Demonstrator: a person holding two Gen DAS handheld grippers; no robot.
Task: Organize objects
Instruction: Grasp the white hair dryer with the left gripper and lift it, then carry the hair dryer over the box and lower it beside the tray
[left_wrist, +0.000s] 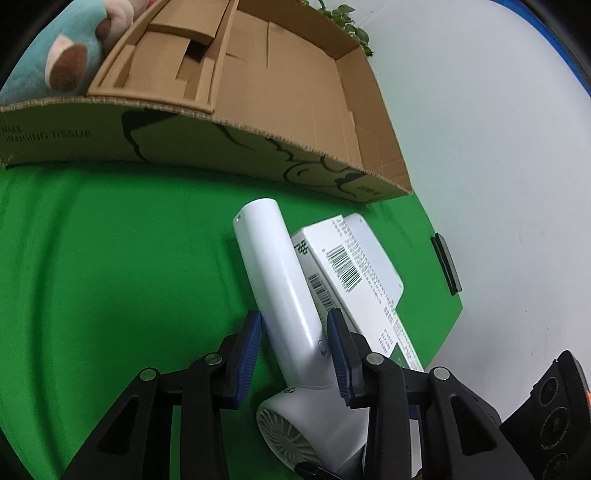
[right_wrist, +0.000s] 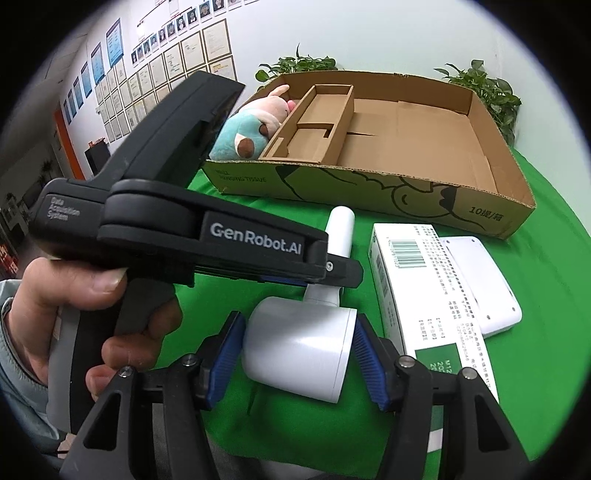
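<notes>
A white hair dryer (left_wrist: 284, 295) lies on the green cloth (left_wrist: 110, 258). My left gripper (left_wrist: 295, 354) has its blue pads on either side of the dryer's handle, near the head, with small gaps. My right gripper (right_wrist: 299, 358) straddles the dryer's barrel (right_wrist: 299, 350), and its pads look close to or touching it. The left gripper's body (right_wrist: 184, 229) crosses the right wrist view above the handle. A white carton with barcodes (left_wrist: 351, 273) and a flat white device (right_wrist: 480, 280) lie right of the dryer.
A wide, shallow cardboard box (right_wrist: 406, 129) stands behind, with a narrow cardboard insert (right_wrist: 314, 122) at its left. A teal and pink plush toy (right_wrist: 251, 129) sits at the box's left end. Potted plants (right_wrist: 480, 88) stand behind. The cloth's right edge meets a white tabletop (left_wrist: 498, 166).
</notes>
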